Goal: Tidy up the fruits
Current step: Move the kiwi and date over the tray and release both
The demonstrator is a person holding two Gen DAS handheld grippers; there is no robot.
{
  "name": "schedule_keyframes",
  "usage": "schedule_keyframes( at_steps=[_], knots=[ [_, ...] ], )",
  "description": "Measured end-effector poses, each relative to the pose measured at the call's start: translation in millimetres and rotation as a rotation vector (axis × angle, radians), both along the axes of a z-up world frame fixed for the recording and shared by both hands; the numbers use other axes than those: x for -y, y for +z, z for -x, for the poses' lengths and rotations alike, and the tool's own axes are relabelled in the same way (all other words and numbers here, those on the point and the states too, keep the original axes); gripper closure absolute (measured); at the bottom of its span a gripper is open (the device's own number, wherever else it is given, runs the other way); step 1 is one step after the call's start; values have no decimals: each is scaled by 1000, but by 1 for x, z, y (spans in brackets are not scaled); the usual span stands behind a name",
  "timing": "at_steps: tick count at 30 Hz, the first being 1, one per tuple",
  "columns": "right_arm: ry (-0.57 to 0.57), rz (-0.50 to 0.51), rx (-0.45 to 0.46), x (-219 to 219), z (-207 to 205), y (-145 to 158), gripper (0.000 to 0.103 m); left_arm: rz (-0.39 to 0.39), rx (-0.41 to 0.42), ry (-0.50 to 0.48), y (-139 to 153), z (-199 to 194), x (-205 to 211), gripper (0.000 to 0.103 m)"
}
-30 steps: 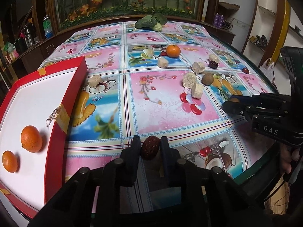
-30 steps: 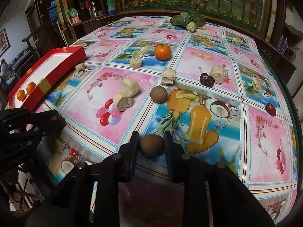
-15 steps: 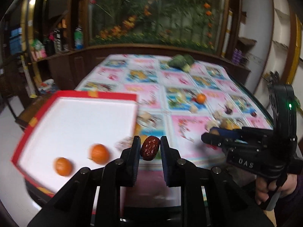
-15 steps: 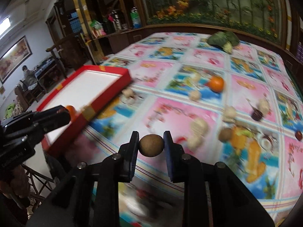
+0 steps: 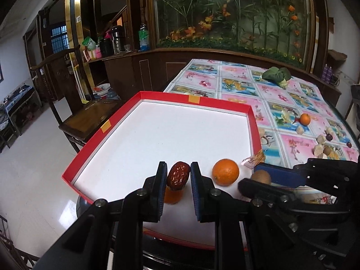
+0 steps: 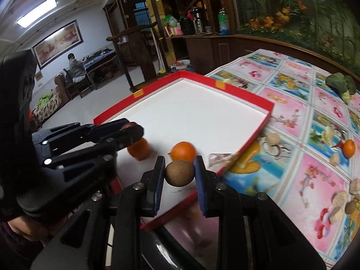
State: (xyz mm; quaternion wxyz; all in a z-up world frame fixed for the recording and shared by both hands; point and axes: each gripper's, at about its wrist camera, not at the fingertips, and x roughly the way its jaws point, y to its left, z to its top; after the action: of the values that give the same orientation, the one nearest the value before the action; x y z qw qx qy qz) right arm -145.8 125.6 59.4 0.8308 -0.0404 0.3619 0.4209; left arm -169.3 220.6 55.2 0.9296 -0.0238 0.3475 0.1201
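My left gripper [image 5: 178, 177] is shut on a wrinkled red date [image 5: 177, 176], held above the near part of the red tray [image 5: 195, 99] with its white floor. Two oranges lie in the tray: one [image 5: 225, 172] to the right of the date, one [image 5: 172, 195] partly hidden under it. My right gripper [image 6: 180, 174] is shut on a round brown fruit [image 6: 180, 173] over the tray's near edge [image 6: 243, 92], just in front of an orange [image 6: 182, 151]. In the right wrist view the left gripper [image 6: 132, 130] reaches in from the left above the other orange [image 6: 138, 149].
On the flowered tablecloth [image 5: 290, 144] to the right lie a loose orange [image 5: 305, 119], pale cut pieces [image 6: 339, 199], small dark fruits [image 5: 329, 137] and leafy greens [image 5: 276, 75]. A wooden chair [image 5: 90, 117] stands left of the tray. A person [image 6: 75, 67] sits in the far room.
Both grippers have swung left from the tablecloth to above the tray, each still gripping its fruit. The tray and its two oranges now fill the middle of both views.
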Motion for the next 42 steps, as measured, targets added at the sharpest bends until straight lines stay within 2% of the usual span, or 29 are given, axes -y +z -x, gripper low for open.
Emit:
schedule_keyframes(
  at_steps=[8, 13, 16, 19, 22, 23, 24, 25, 26, 27, 34, 42],
  knots=[
    [11, 49, -34, -17, -8, -19, 75, -10, -18, 31, -8, 5, -13, 83],
    [-6, 69, -17, -23, -9, -20, 75, -26, -28, 46, -13, 1, -20, 83],
    [-20, 77, -38, -25, -16, -22, 75, -39, -32, 47, -14, -5, -19, 83],
    [-43, 101, 3, -29, -21, -21, 74, -51, -36, 58, -16, -14, -20, 83],
    [-45, 78, -15, -29, -30, -21, 74, -48, -35, 70, -16, -19, -22, 81],
    [-51, 72, -15, -29, -32, -21, 74, -43, -35, 73, -16, -18, -22, 75],
    [-50, 66, -17, -28, -32, -21, 74, -37, -35, 79, -15, -17, -23, 62],
    [-44, 55, -21, -26, -31, -21, 74, -36, -35, 91, -14, -15, -24, 56],
    [-42, 41, -26, -22, -30, -20, 74, -34, -34, 96, -14, -13, -24, 45],
    [-41, 27, -23, -17, -28, -19, 73, -34, -29, 96, -14, -11, -24, 41],
    [-91, -43, 19, 22, -26, -3, 63, -57, -17, 57, -5, -9, -1, 41],
    [-238, -83, 23, 101, -41, 6, 62, -69, 9, -116, 10, -10, 66, 36]
  ],
)
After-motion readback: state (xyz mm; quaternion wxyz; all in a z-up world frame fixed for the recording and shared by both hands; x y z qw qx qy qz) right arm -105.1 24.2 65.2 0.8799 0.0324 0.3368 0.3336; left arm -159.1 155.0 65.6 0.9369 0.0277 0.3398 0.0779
